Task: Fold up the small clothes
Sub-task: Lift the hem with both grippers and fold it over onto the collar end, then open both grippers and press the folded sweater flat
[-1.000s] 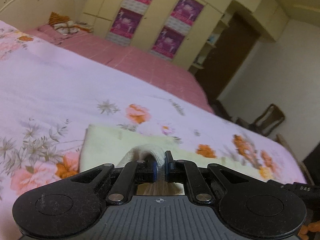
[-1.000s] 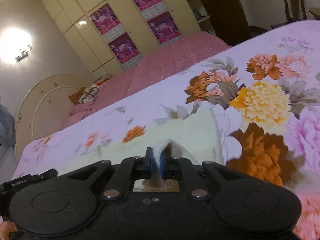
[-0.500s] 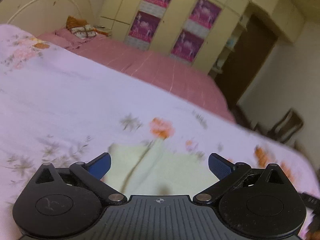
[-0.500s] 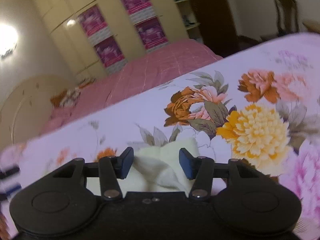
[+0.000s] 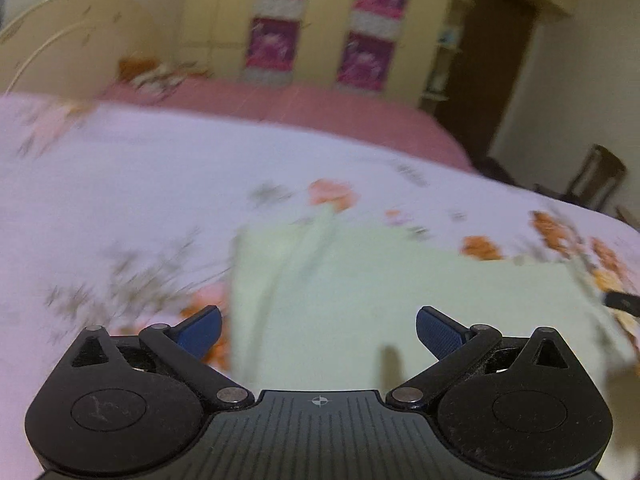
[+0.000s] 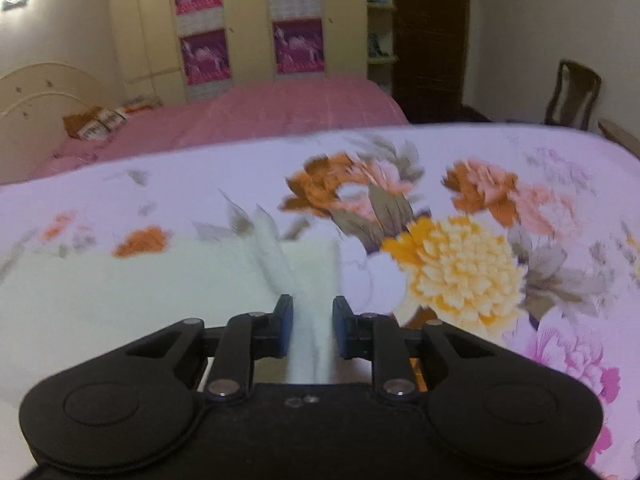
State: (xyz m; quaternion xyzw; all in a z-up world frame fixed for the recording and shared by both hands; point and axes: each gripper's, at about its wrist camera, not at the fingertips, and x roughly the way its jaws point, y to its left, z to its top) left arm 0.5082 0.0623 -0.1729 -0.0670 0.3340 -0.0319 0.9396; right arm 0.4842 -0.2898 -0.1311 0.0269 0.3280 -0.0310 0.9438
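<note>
A pale yellow-green cloth (image 5: 360,288) lies flat on the floral bedspread (image 5: 120,184). My left gripper (image 5: 318,314) hovers over the cloth's left part, its blue pads spread wide with nothing between them. In the right wrist view the same cloth (image 6: 140,288) reaches in from the left, and a raised ridge of it runs in between the jaws of my right gripper (image 6: 311,312). Those jaws are closing, and the fold fills the narrow gap from pad to pad. The left view is blurred by motion.
Big orange, yellow and pink flowers (image 6: 460,264) are printed on the bedspread to the right of the cloth. Behind lies a pink bed (image 6: 260,116) with a cream headboard (image 5: 60,40), and beyond it a wardrobe with purple posters (image 6: 248,20). A wooden chair (image 6: 572,96) stands at the far right.
Both grippers let go of the pinched cloth. The left one opened wide and now sees the cloth lying flat. The right one opened, rolled level, then narrowed again on a fold.
</note>
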